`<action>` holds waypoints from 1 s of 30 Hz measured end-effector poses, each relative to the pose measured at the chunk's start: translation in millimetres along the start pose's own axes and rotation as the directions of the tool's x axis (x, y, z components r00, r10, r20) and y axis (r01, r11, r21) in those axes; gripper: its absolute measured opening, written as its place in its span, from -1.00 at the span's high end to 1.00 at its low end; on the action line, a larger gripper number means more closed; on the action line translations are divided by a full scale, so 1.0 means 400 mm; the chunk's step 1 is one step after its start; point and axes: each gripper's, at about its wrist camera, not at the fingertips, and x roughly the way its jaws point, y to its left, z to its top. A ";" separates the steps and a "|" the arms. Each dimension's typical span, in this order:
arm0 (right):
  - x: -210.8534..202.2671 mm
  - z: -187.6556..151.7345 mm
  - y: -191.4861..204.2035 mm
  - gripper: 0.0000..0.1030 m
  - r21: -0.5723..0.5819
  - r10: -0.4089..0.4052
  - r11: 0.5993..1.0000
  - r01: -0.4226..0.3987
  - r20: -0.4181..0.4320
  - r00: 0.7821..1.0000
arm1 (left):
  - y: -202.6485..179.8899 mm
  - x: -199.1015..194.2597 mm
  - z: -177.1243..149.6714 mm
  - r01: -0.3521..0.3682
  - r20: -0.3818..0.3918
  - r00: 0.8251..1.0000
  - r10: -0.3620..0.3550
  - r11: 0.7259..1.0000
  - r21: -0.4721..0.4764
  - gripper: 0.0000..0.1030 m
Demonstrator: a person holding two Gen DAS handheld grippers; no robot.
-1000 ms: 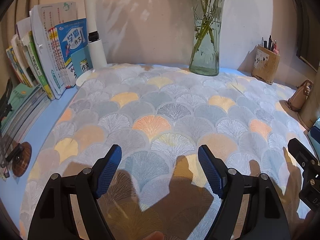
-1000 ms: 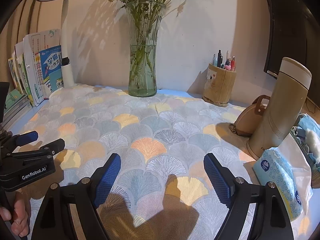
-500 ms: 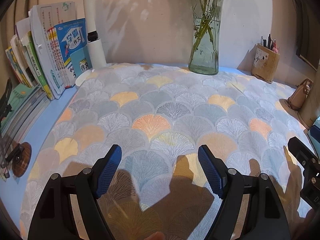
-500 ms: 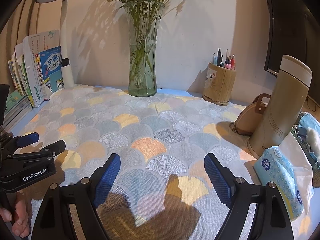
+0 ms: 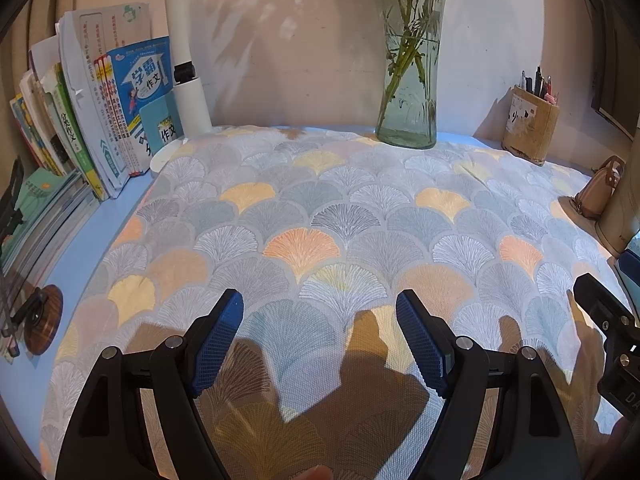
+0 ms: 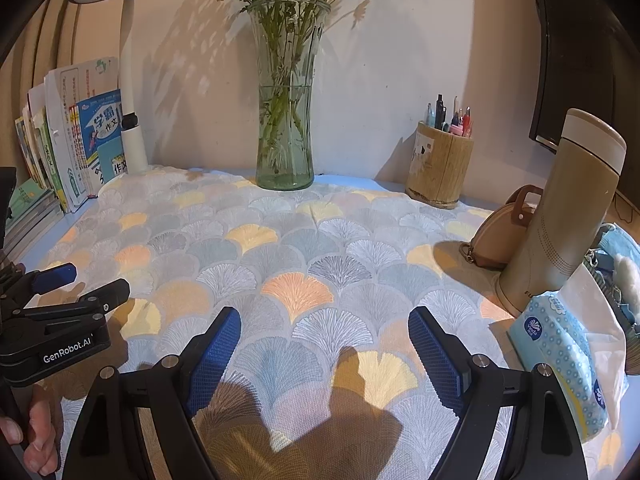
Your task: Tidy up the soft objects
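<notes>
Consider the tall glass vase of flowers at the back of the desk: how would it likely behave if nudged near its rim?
The glass vase is tall with a narrow waist, so a push up high would probably tip it. It seems partly filled with water, which likely steadies the base but would spill. Being glass, it is probably fragile and slippery.

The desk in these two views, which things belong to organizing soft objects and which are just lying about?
Belongs to the job:
- patterned cloth spread over the desk
- tissue pack
- left claw and right claw, both open and empty

Just lying about:
- glass vase
- pen holder
- thermos
- books
- lamp
- small brown bag
</notes>
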 end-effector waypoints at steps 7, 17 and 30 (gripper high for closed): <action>0.001 0.000 0.000 -0.65 -0.001 0.002 1.000 -0.002 -0.002 1.000 | 0.001 0.002 -0.001 0.004 -0.002 1.000 -0.004 1.000 0.003 -0.51; 0.003 -0.001 -0.001 -0.65 -0.001 0.003 1.000 -0.003 -0.004 1.000 | 0.000 0.002 -0.003 0.001 -0.004 1.000 -0.001 1.000 0.003 -0.51; 0.005 -0.002 0.000 -0.65 -0.003 0.005 1.000 -0.005 -0.008 1.000 | 0.000 0.006 -0.002 0.005 -0.007 1.000 -0.005 1.000 0.005 -0.51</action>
